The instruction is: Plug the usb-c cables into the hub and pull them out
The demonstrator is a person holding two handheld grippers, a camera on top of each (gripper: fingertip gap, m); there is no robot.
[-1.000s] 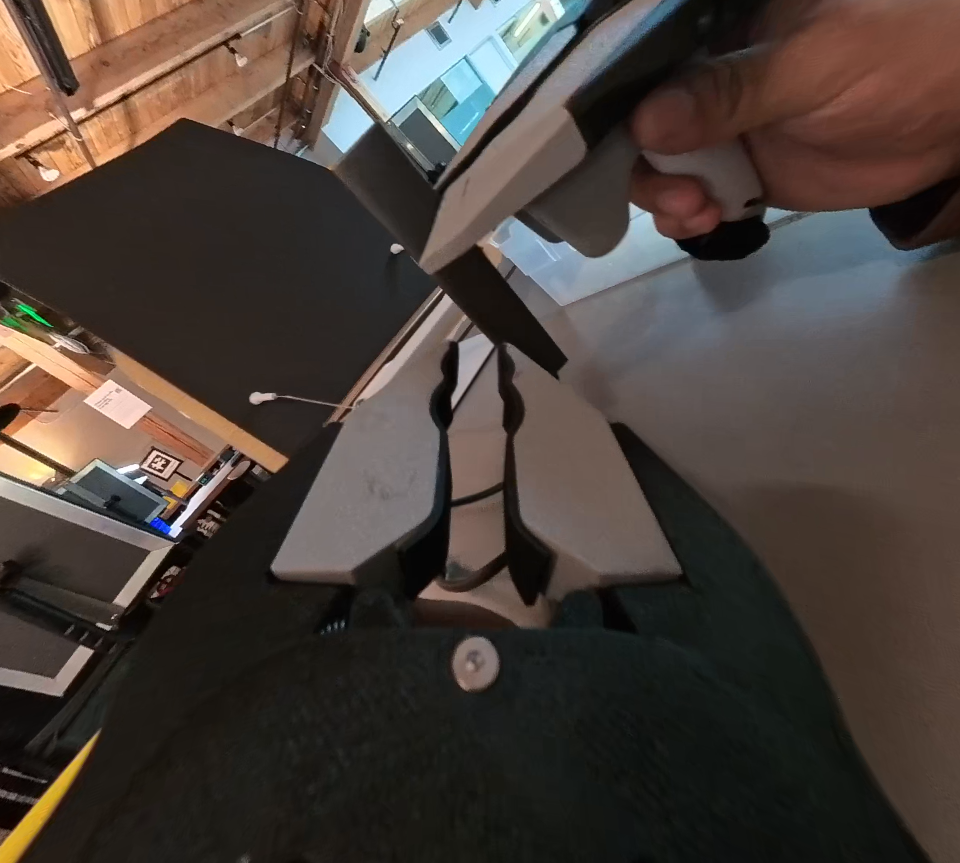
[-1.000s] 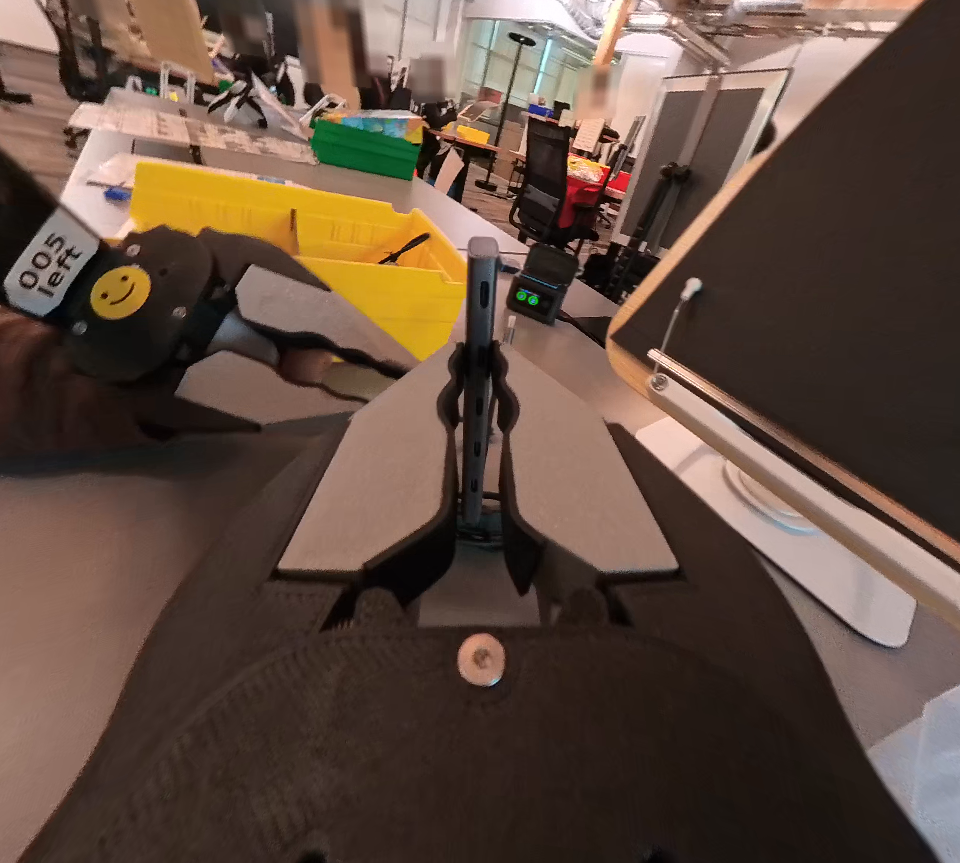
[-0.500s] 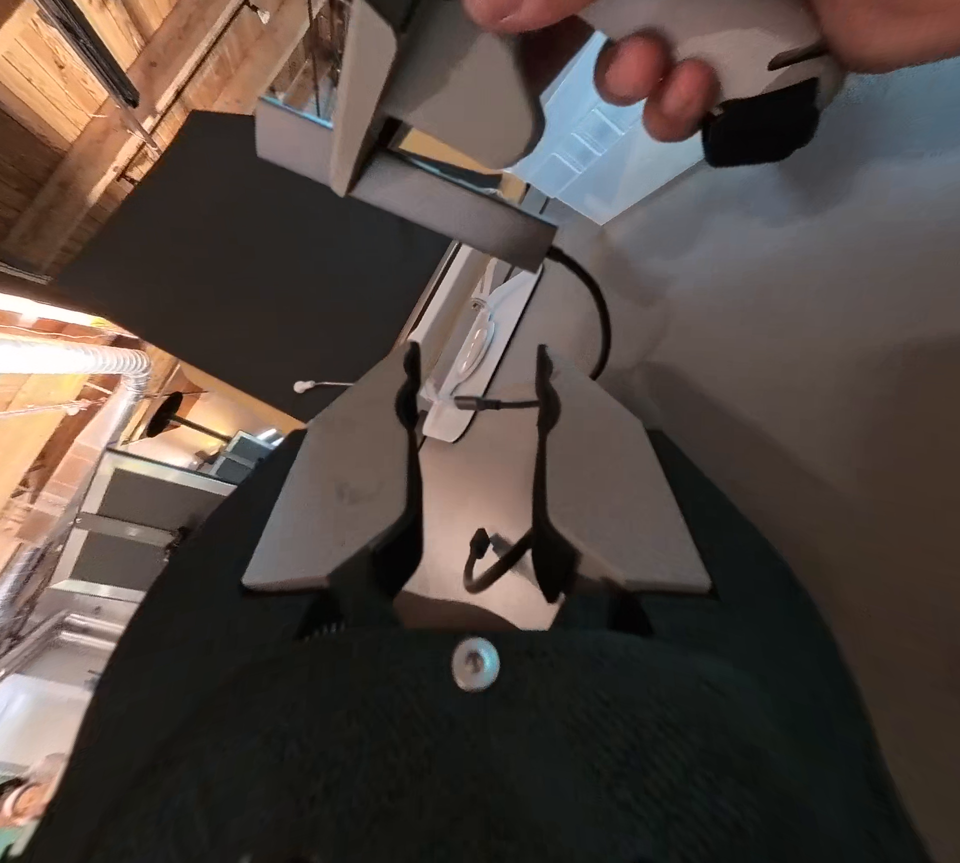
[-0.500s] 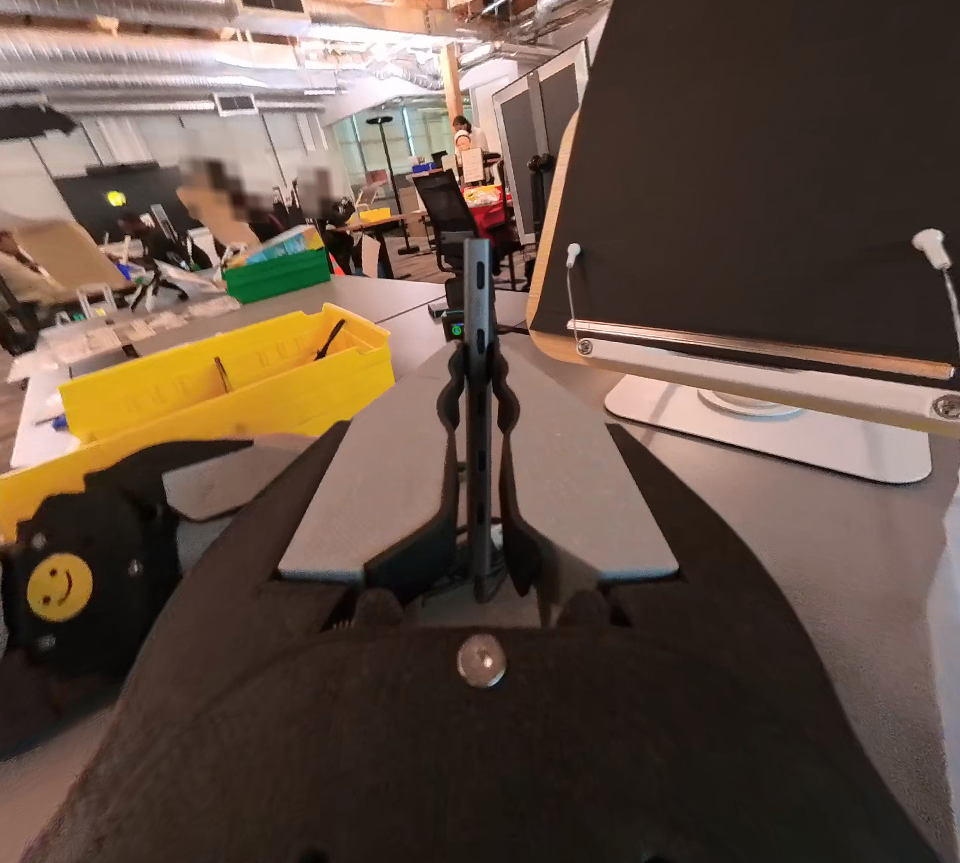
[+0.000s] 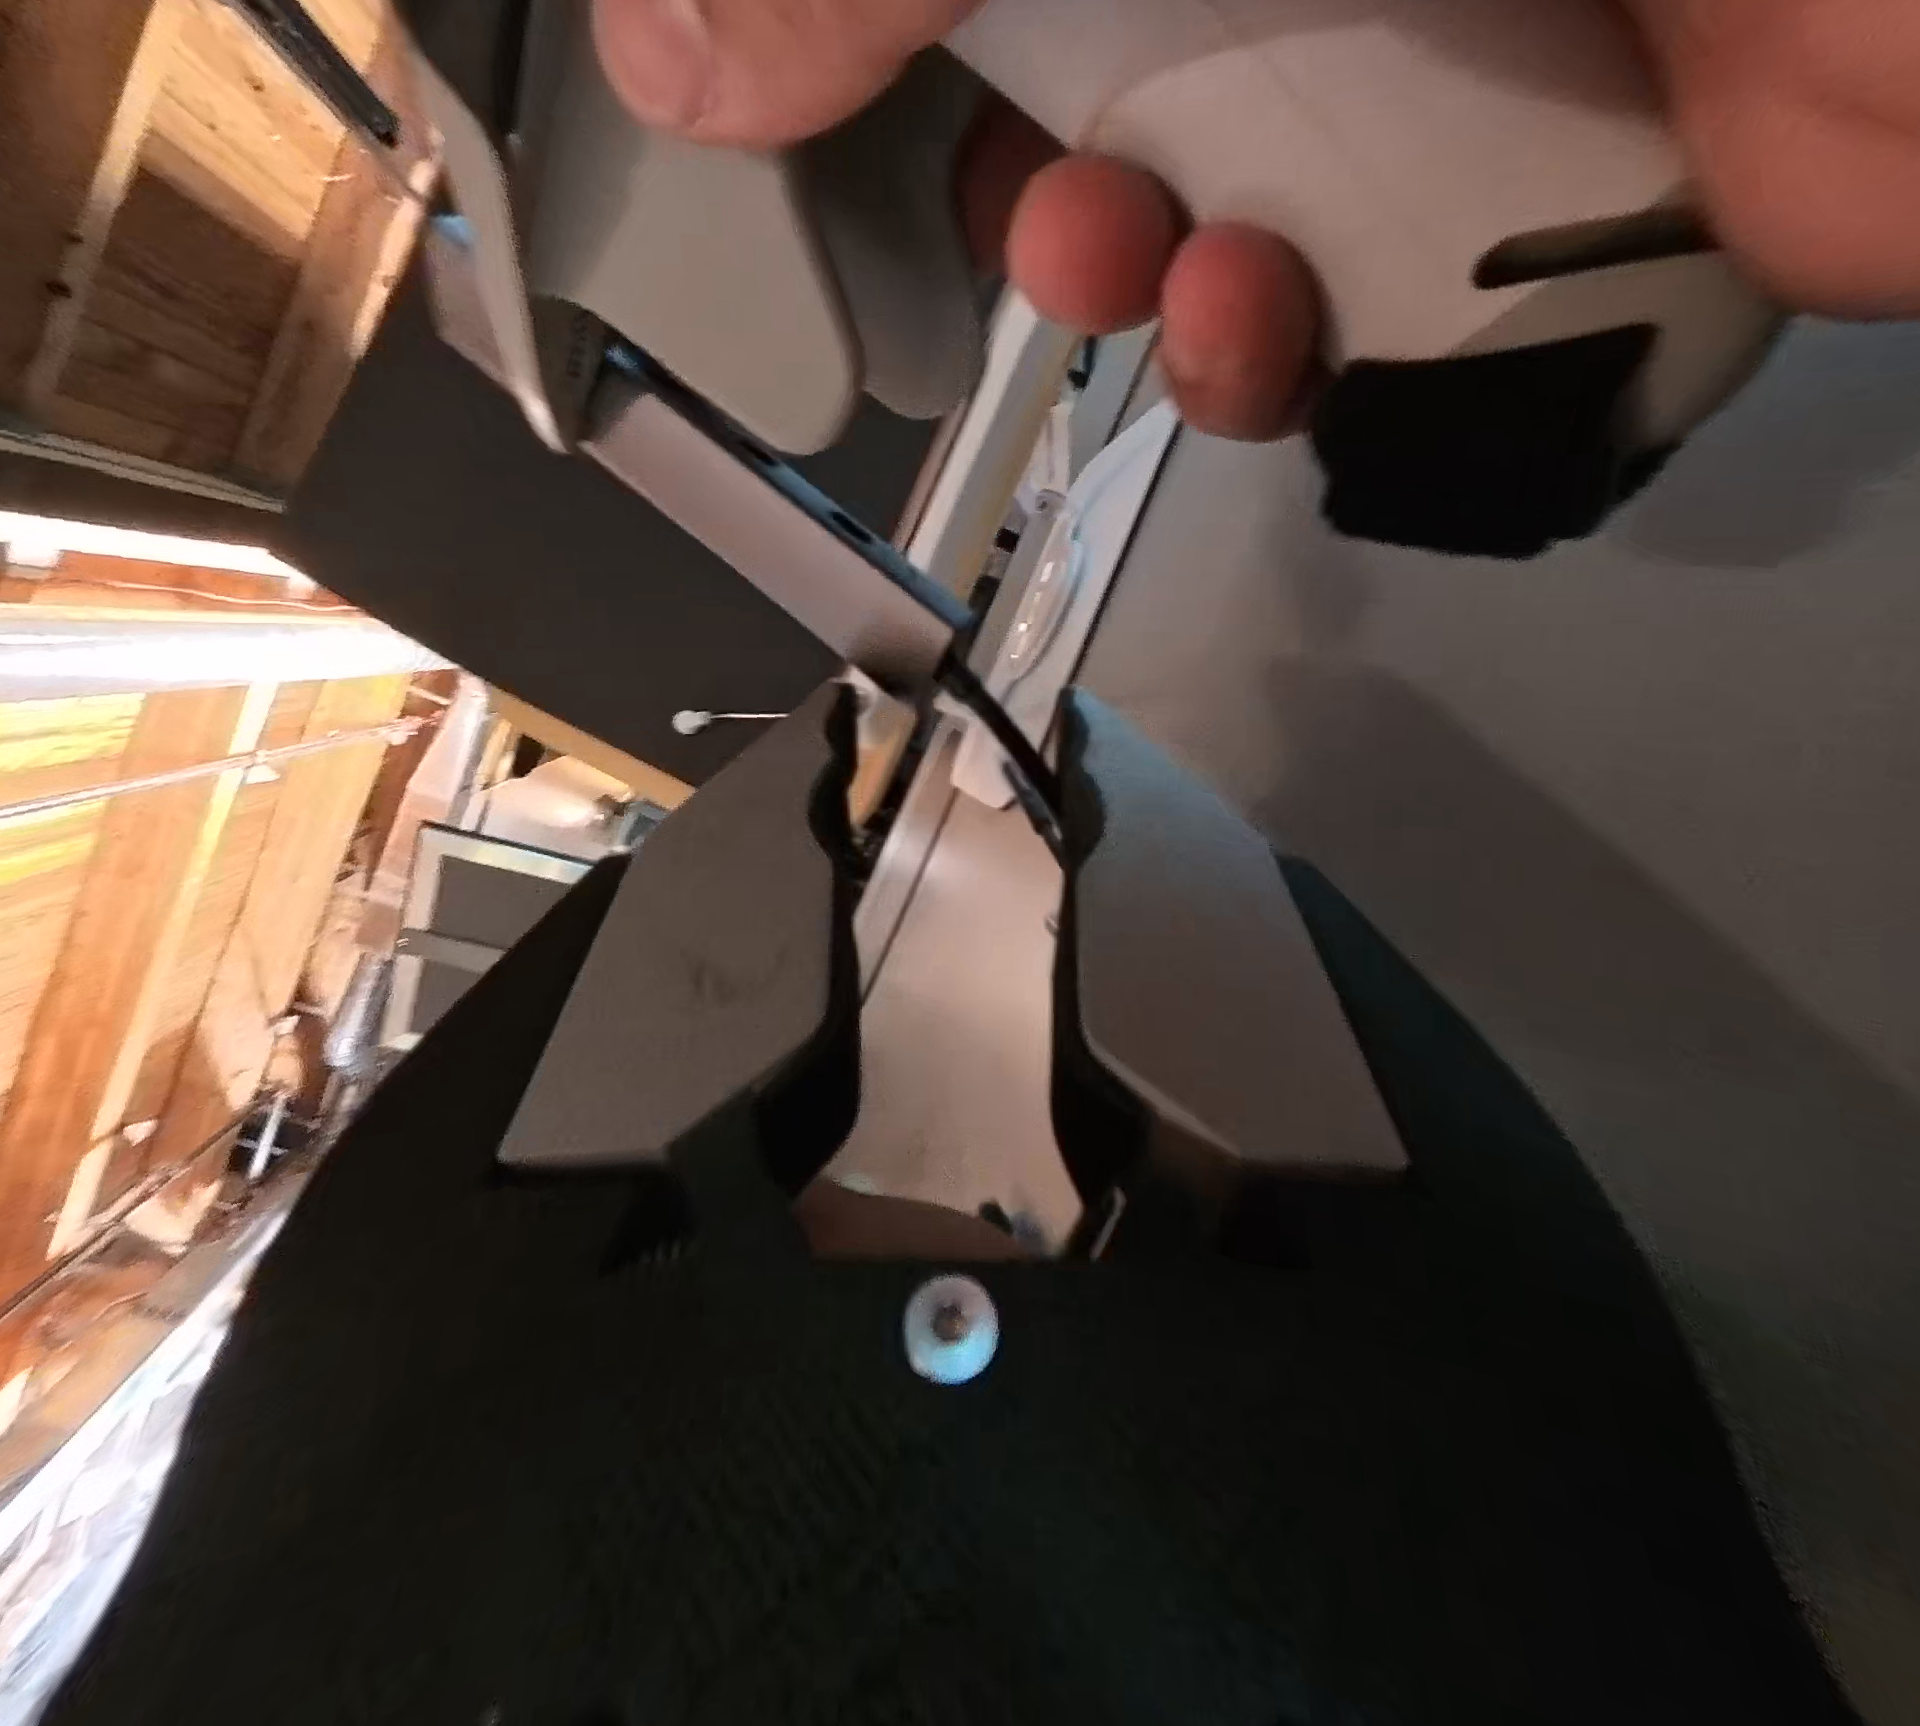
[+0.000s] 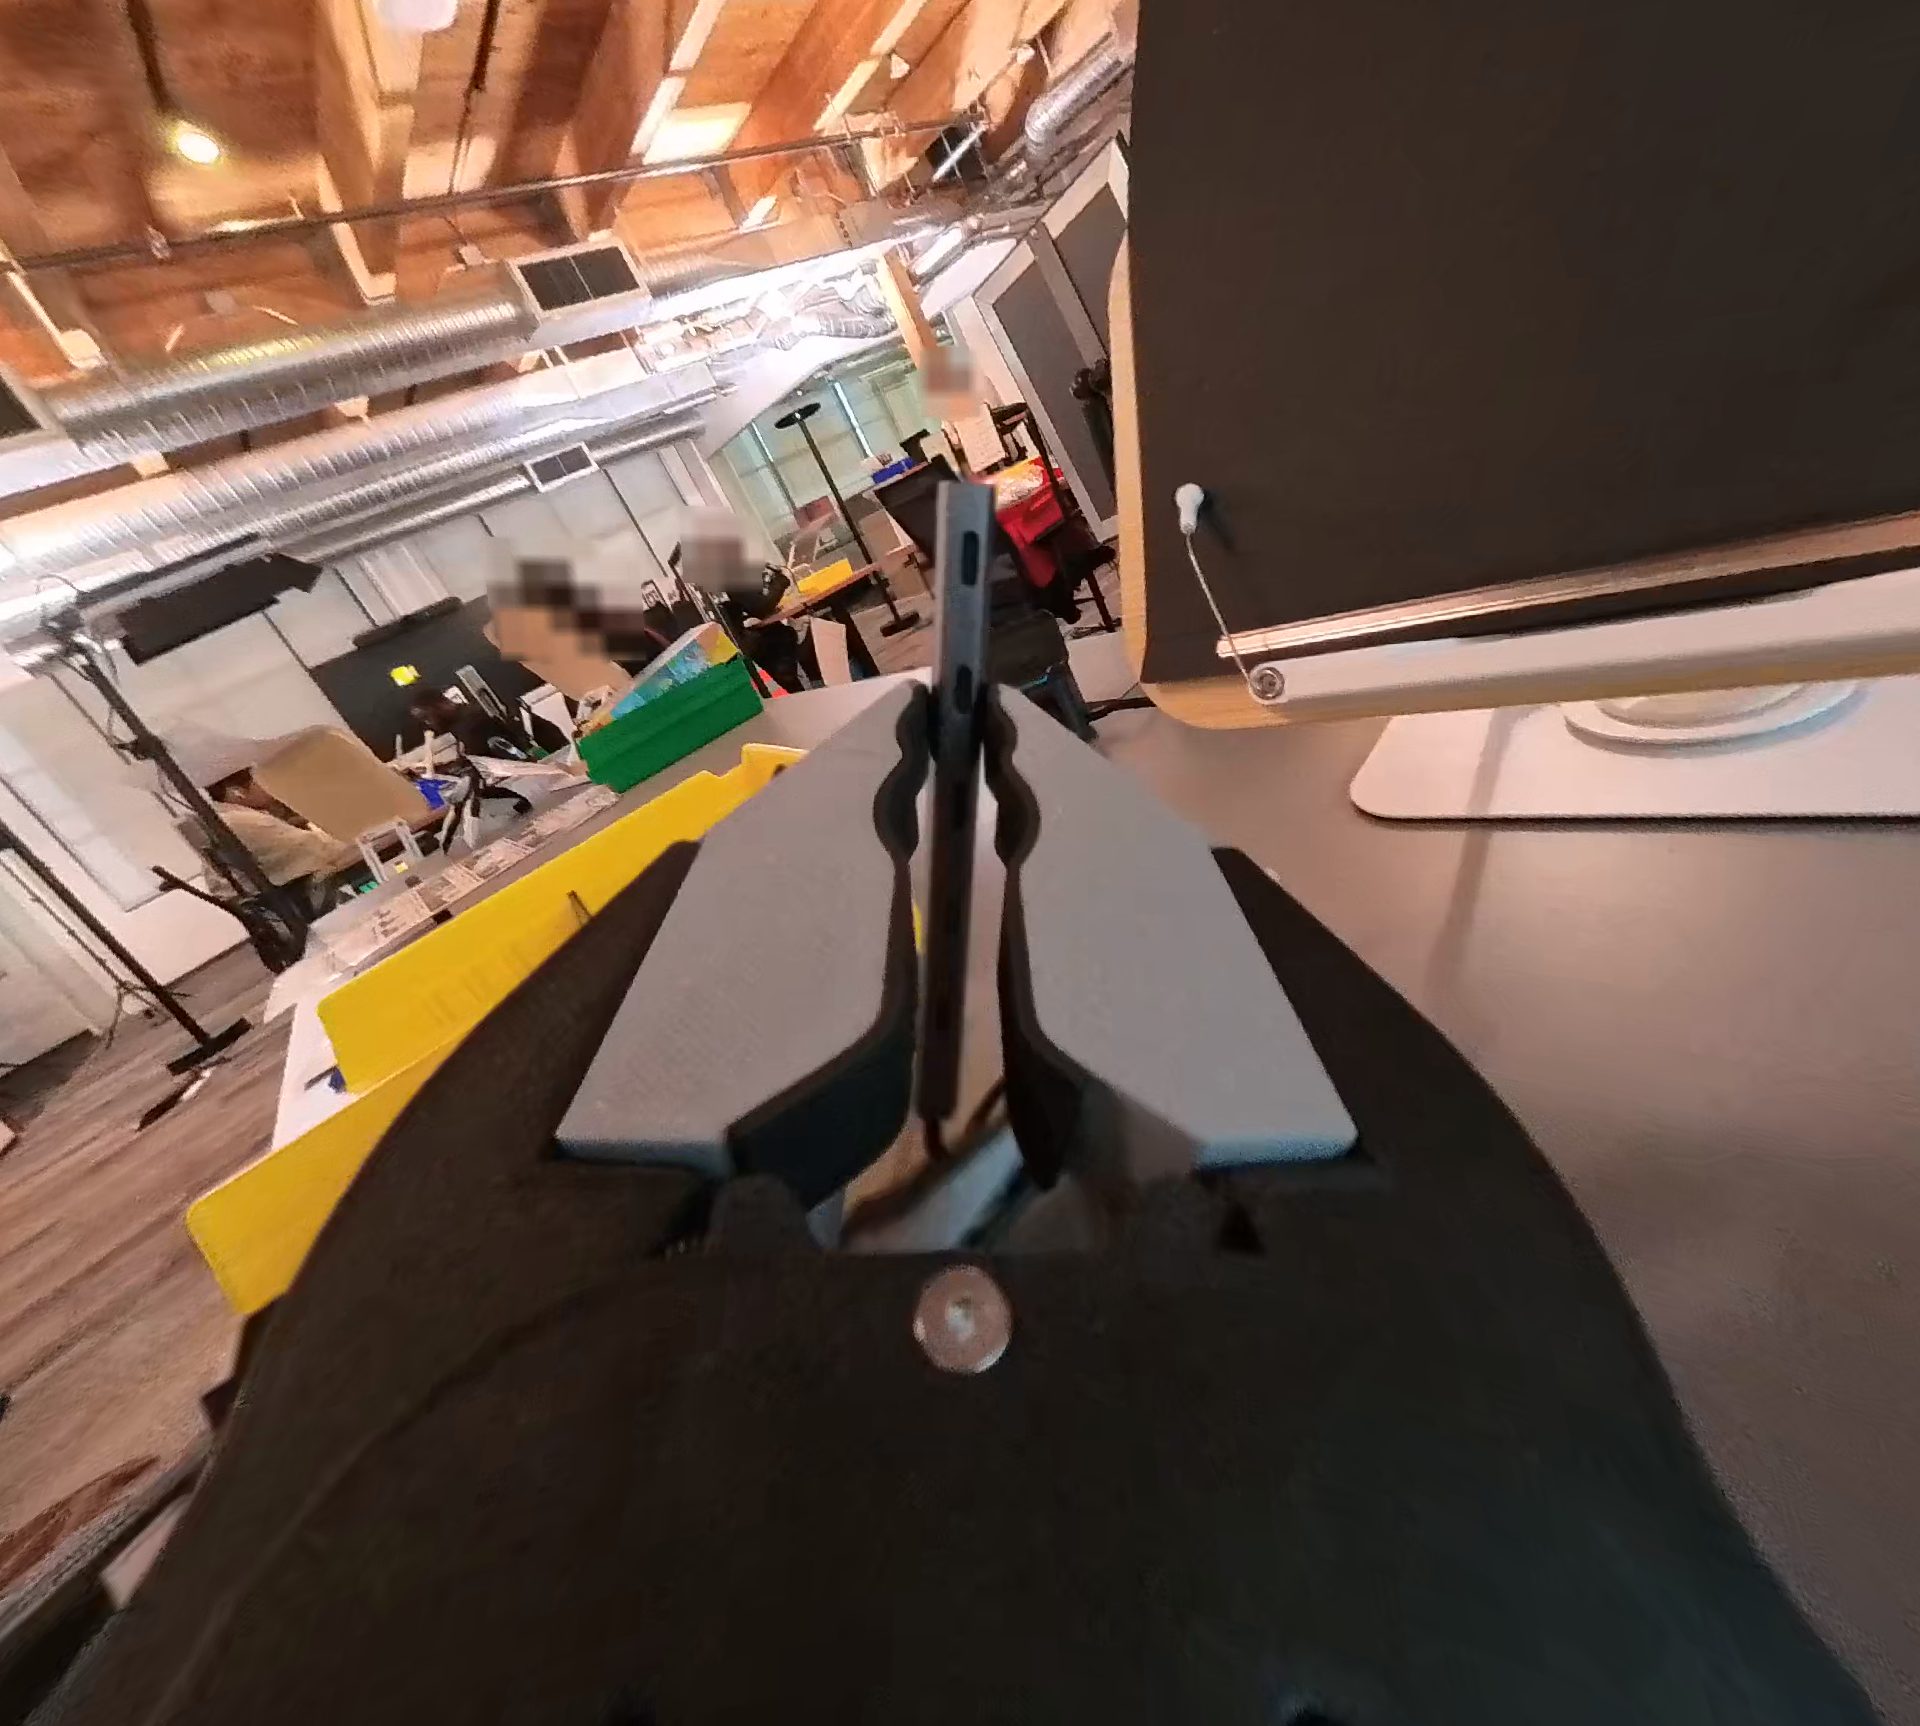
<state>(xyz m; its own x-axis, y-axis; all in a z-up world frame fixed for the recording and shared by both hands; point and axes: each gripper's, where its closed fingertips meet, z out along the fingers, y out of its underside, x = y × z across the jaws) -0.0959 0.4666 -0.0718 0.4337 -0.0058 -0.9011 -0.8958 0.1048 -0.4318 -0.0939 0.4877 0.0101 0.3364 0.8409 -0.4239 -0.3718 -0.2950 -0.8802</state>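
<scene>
Since half a second ago the right gripper (image 5: 499,346) and its hub (image 5: 748,513) have swung closer to the left camera, the hand (image 5: 1351,14) now filling the upper right of that frame. In the right view the right gripper (image 6: 961,720) pinches the hub (image 6: 961,637) edge-on, its long axis running up the centre of the frame, ports facing the lens. The left gripper (image 5: 951,741) has its fingers spread, nothing visibly pinched. In the left view the hub runs diagonally from upper left down to a corner just above the left fingertips, where a black cable (image 5: 1023,772) curves between them. Blur hides any plug; the left gripper is nearer the cable, I judge.
</scene>
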